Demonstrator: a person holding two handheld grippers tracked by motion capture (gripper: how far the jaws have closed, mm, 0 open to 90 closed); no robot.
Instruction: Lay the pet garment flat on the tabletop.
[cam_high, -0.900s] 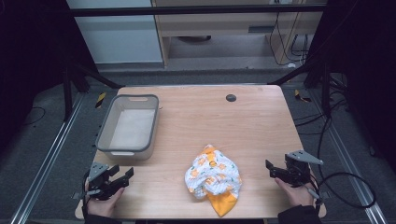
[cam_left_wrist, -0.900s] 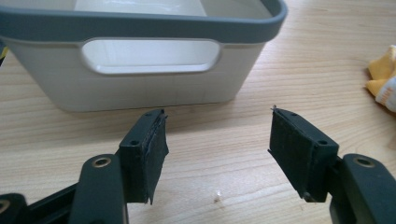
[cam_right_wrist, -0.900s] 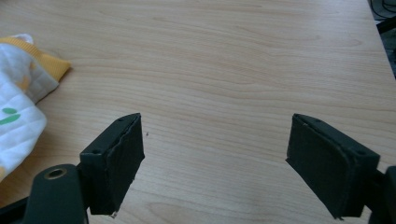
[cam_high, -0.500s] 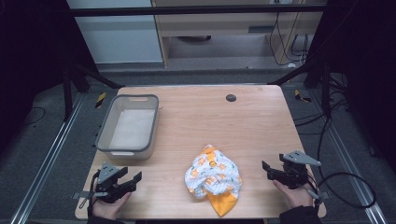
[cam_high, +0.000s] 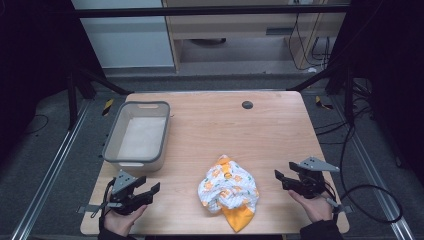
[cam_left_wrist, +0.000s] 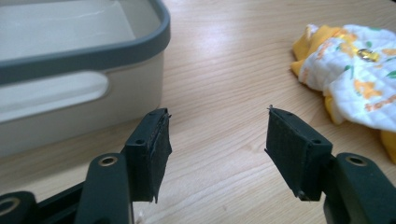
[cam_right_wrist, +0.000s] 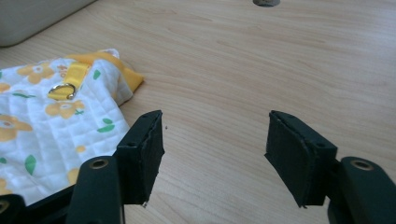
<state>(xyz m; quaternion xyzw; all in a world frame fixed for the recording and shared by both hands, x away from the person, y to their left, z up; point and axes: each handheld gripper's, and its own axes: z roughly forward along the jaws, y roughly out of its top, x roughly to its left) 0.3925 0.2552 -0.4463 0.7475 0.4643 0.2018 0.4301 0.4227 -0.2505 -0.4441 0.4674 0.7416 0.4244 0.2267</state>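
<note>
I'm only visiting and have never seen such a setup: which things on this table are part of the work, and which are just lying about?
Part of the work:
- crumpled flowered cloth
- left gripper, open
- right gripper, open
- probably the grey bin

Lying about:
- dark round disc at the table's far edge

Your left tool (cam_high: 150, 190) sits low at the near left of the counter (cam_high: 210, 125), held in your left hand (cam_high: 122, 220). Its two black jaws stand wide apart with nothing between them. Your right tool (cam_high: 280, 178) sits at the near right, held in your right hand (cam_high: 312, 205). Its jaws are wide apart too, with nothing inside. Both tools point inward, toward each other.
</note>
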